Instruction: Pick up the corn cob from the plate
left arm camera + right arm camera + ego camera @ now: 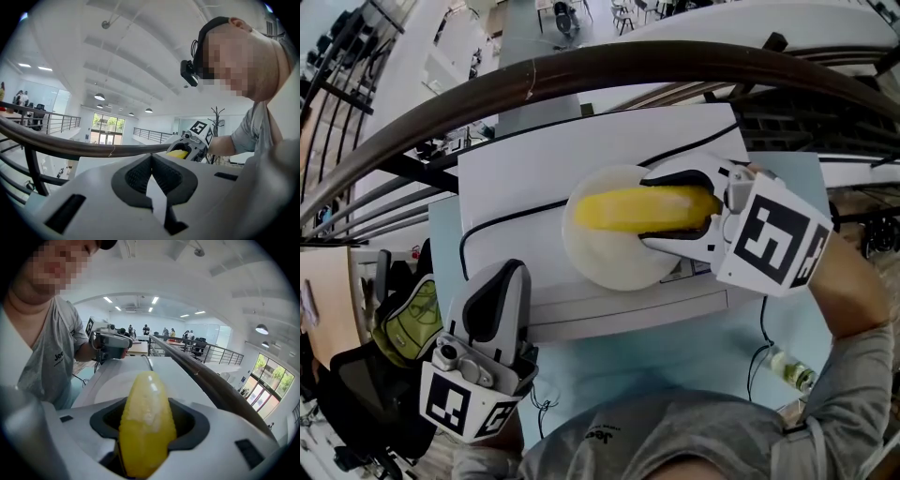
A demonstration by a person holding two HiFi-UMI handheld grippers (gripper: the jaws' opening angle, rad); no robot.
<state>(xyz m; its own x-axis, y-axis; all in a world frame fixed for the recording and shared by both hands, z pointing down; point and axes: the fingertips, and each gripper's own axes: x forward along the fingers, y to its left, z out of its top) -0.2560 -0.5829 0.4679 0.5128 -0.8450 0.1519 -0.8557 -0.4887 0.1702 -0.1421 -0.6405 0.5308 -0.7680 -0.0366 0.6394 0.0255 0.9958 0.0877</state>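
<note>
The yellow corn cob (637, 208) lies lengthwise over the round white plate (600, 258). My right gripper (649, 208) comes in from the right, one jaw on each side of the cob and the pads against its sides. In the right gripper view the cob (146, 423) fills the gap between the jaws, with the plate (108, 385) behind it; I cannot tell whether the cob still rests on the plate. My left gripper (511, 270) hovers low at the near left, shut with nothing in it. In its own view the left gripper (152, 161) shows its pads meeting, with the cob (178, 153) far off.
The plate sits on a white board (544, 178) on a pale blue tabletop (675, 347). A black cable (506, 220) crosses the board. A dark curved railing (581, 70) runs just beyond. A small bottle (792, 368) lies at right; a green bag (408, 319) at left.
</note>
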